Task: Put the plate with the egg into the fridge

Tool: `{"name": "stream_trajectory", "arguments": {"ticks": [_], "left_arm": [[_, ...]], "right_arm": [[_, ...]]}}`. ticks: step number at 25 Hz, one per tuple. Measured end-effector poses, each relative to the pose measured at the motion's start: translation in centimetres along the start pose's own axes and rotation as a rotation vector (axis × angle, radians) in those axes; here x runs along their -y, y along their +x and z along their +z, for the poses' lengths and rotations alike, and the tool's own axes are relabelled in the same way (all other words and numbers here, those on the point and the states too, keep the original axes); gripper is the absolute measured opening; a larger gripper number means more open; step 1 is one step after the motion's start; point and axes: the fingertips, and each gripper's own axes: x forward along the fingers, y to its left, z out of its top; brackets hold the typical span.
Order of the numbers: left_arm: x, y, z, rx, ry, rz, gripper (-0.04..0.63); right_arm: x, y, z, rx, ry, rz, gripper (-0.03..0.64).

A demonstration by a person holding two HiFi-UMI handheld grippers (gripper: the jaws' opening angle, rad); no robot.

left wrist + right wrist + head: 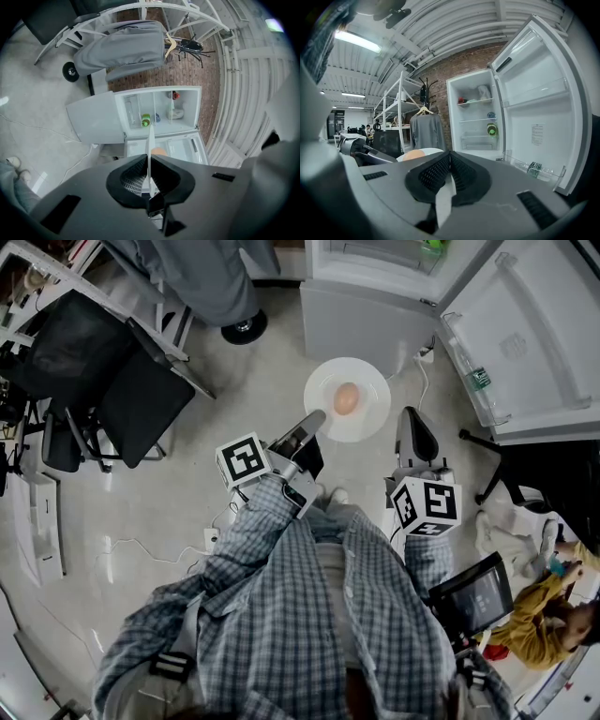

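A white plate carrying a brown egg hangs above the floor in front of the open fridge. My left gripper is shut on the plate's left rim. In the left gripper view the plate shows edge-on between the jaws, with the egg just behind and the fridge interior ahead. My right gripper is shut on nothing, just right of the plate and apart from it. Its own view has the egg and plate to the left.
The fridge door stands open to the right with a bottle in its bin. Its shelves hold a green item and small containers. Black chairs stand left, a grey garment on a wheeled rack behind. A person in yellow sits lower right.
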Motion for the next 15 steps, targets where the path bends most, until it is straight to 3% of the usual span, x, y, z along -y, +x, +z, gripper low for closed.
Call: {"name": "stream_trajectory", "arguments": {"ticks": [15], "left_arm": [[-0.6, -1.8, 2.5, -0.022, 0.01, -0.004, 0.02]], "right_arm": [[-2.3, 0.9, -0.3, 0.001, -0.006, -0.029, 0.008]]}}
